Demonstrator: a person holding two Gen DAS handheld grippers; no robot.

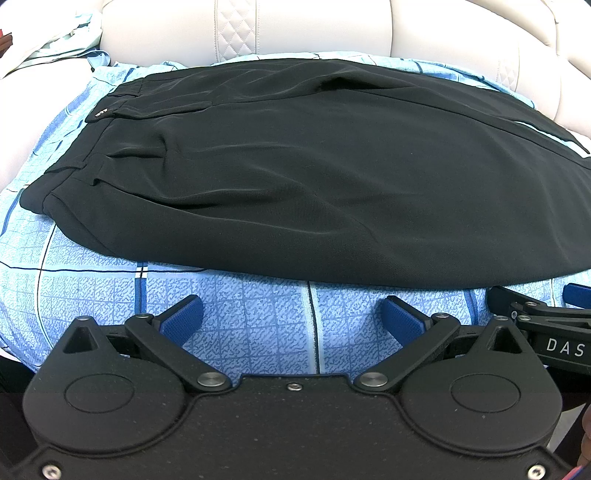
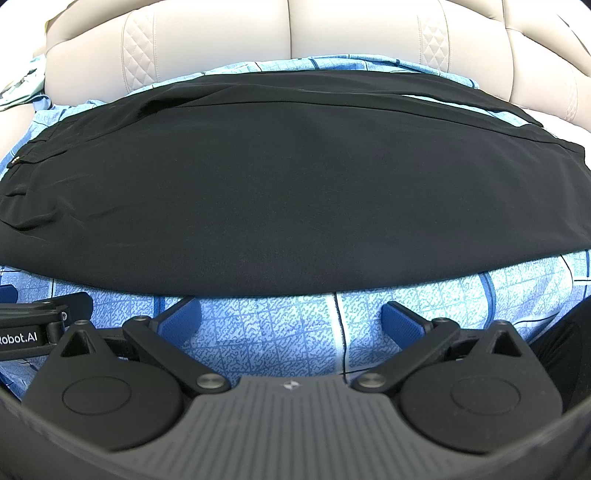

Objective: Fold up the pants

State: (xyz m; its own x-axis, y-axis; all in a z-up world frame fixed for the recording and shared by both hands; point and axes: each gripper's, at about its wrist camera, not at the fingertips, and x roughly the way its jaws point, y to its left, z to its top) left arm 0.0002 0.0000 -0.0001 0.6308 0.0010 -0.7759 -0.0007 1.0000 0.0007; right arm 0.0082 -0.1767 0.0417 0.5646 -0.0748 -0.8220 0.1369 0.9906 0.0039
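pants [image 1: 314, 177] on sheet [image 1: 240, 325], sofa back [image 1: 295, 26] behind, waistband left

Both wrist views bright, evenly lit, daylight-like; light source not visible. Strong fisheye bending: straight lines curve toward edges, corners fall to black. Black pants [image 1: 314, 177] swallow detail, only faint sheen on creases. Pale cushions [image 1: 295, 26] near overexposed. Soft narrow shadow under near fabric edge. Focus sharp, no motion blur.

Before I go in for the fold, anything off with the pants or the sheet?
Nothing serious. The black pants lie flat on the blue sheet, with slight puckers near the waistband. Both grippers are open and clear of the cloth.
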